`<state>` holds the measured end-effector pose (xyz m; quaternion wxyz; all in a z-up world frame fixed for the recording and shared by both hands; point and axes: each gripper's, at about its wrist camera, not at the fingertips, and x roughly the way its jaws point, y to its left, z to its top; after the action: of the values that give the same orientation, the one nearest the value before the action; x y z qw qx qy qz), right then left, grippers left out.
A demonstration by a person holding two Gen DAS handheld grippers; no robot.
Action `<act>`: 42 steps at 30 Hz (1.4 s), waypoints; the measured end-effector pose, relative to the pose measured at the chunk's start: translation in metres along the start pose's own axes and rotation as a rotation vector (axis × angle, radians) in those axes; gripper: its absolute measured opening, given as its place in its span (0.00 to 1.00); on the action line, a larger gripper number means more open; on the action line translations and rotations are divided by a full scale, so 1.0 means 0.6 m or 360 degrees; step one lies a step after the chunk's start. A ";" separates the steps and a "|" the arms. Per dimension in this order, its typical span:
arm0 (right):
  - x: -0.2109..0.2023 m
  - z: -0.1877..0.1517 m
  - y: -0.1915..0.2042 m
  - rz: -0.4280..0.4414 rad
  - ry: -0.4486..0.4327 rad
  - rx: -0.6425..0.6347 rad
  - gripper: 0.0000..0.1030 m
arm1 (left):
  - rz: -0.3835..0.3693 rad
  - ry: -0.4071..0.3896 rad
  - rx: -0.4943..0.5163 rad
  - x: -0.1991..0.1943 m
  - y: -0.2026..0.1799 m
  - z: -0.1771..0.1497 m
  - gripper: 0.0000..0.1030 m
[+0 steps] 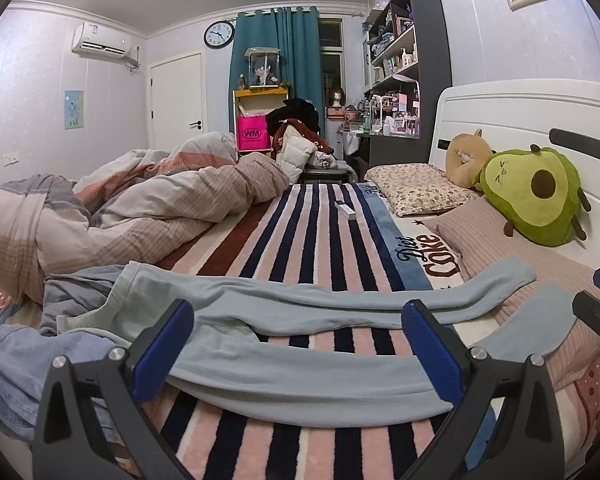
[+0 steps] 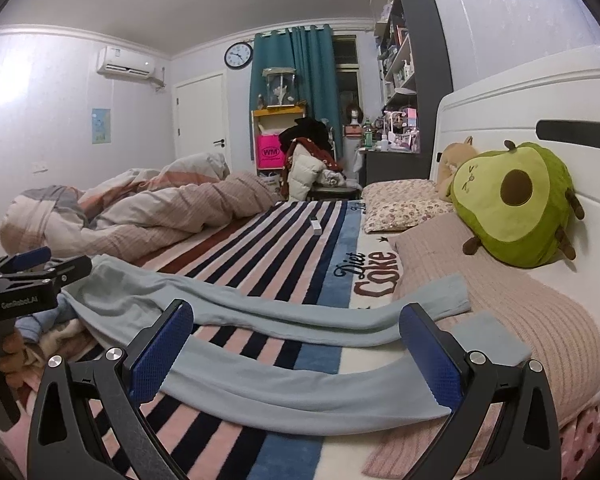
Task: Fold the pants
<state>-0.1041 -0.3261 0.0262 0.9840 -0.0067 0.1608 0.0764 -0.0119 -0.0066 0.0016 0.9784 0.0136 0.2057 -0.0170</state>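
One pair of pale blue pants (image 1: pixel 300 376) lies spread across the striped blanket (image 1: pixel 312 232) on the bed, its two legs running side by side toward the two pillows. Two claws are out. The left claw (image 1: pixel 300 344) is spread wide, the nearer leg lying between and just beyond its fingers. The right claw (image 2: pixel 300 344) is likewise spread, straddling the same leg nearer its cuff. One avocado plush (image 2: pixel 516 204) sits far ahead to the right.
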 end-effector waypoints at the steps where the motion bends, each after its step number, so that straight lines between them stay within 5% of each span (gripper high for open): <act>1: 0.000 0.000 0.000 0.0000 0.0004 -0.0002 1.00 | 0.0002 0.0001 -0.0001 0.000 0.000 -0.001 0.99; 42: -0.013 -0.004 -0.009 0.0004 0.0046 0.0061 1.00 | -0.0023 0.0012 -0.0012 -0.020 -0.031 -0.011 0.99</act>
<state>-0.1116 -0.3328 0.0262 0.9815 0.0114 0.1763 0.0743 -0.0260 -0.0244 0.0002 0.9775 0.0086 0.2096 -0.0233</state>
